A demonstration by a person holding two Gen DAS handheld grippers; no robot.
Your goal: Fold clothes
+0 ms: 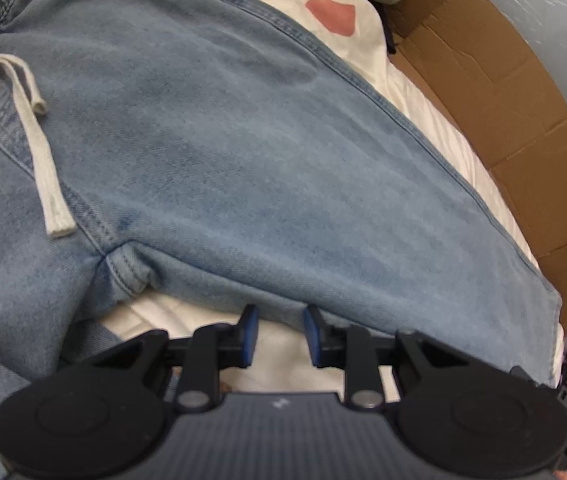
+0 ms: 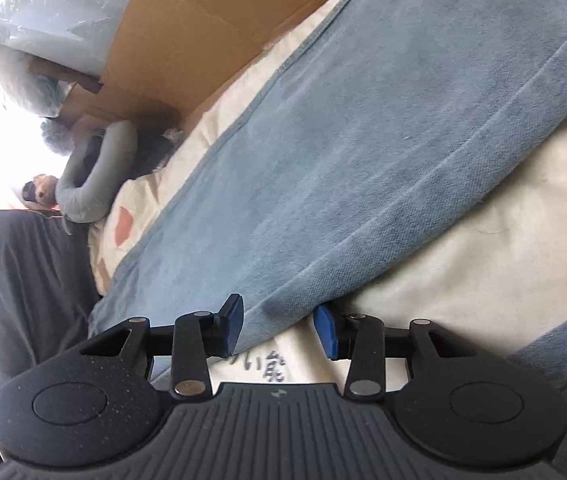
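The jeans [image 1: 243, 152] lie spread flat on a cream sheet [image 1: 367, 36], white drawstring [image 1: 39, 132] trailing toward the crotch seam; the left gripper [image 1: 279, 336] sits at the near edge of one leg with its fingers apart and nothing between them, bare sheet showing under them. The right gripper [image 2: 279, 330] straddles the edge of a leg, fingers apart with denim between them, though whether the pads press on it I cannot tell; cardboard [image 2: 187, 40] borders the sheet's far edge.
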